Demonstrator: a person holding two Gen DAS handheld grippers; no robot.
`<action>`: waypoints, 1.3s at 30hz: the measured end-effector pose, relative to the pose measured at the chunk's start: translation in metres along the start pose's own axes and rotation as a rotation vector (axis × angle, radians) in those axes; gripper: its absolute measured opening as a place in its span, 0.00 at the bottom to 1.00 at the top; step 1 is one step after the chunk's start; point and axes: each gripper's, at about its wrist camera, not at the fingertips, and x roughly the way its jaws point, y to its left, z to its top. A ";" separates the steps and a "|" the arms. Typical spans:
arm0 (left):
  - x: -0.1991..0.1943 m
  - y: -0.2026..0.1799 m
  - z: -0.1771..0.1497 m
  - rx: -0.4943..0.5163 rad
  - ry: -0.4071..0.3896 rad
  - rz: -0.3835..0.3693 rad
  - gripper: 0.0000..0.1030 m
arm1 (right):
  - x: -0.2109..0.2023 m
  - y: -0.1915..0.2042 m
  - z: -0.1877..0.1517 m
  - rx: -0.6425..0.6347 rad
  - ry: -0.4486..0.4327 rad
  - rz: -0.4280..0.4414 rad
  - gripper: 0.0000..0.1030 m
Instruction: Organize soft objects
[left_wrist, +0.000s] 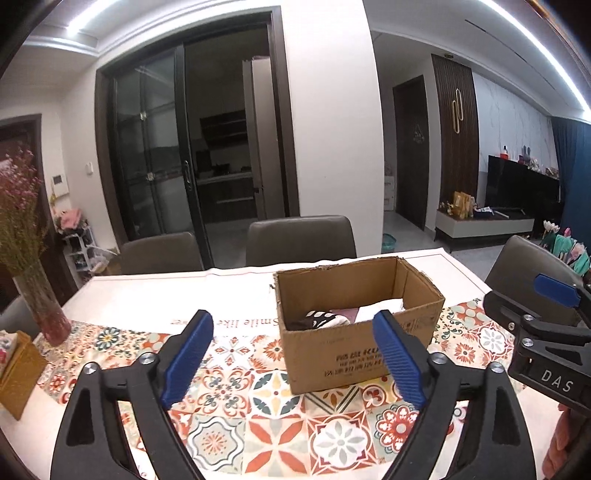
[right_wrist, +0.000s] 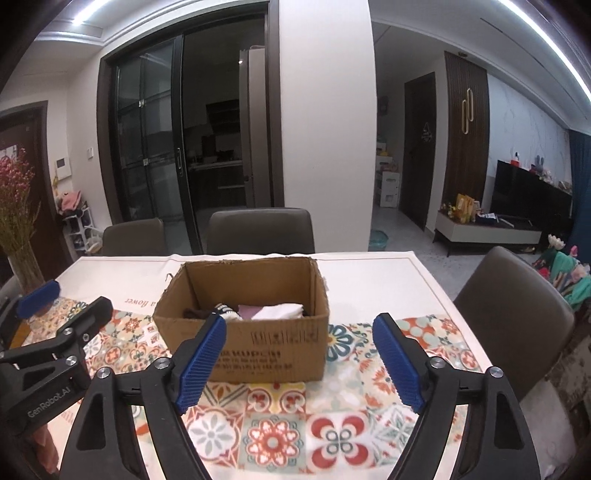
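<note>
- Right now my left gripper hangs over the patterned cloth with its blue pads spread wide and nothing between them.
- My right gripper is spread just as wide and also empty, above the same cloth.
- Seen from the left wrist, my right gripper sits at the right edge, near the box; seen from the right wrist, my left one sits at the left edge, beside the box's near left corner.
- Ahead of both stands the box, open-topped cardboard, resting on the cloth with print on its near wall.
- Inside it lie the soft things: a dark spotted piece at the left, a pink cloth in the middle, a white cloth at the right, packed side by side and touching.
- The near wall of the box hides the lower part of them; I can't tell how deep the pile goes.
- My left pad tip overlaps the box's near wall in the right wrist view, my right pad tip does so in the left wrist view.
- A vase of pink flowers stands on the table at the far left, well apart from the box.
- A yellow-brown block lies near the vase, at the table's left edge.
- Chairs stand behind the table; another is at the right side.
</note>
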 end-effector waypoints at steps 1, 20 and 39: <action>-0.008 -0.001 -0.003 0.006 -0.009 0.014 0.88 | -0.005 -0.001 -0.003 0.002 -0.003 -0.004 0.82; -0.086 -0.007 -0.052 -0.021 -0.047 0.040 0.99 | -0.073 -0.010 -0.061 0.025 -0.020 -0.007 0.87; -0.135 -0.007 -0.077 -0.031 -0.089 0.042 1.00 | -0.121 -0.014 -0.085 0.032 -0.063 -0.024 0.87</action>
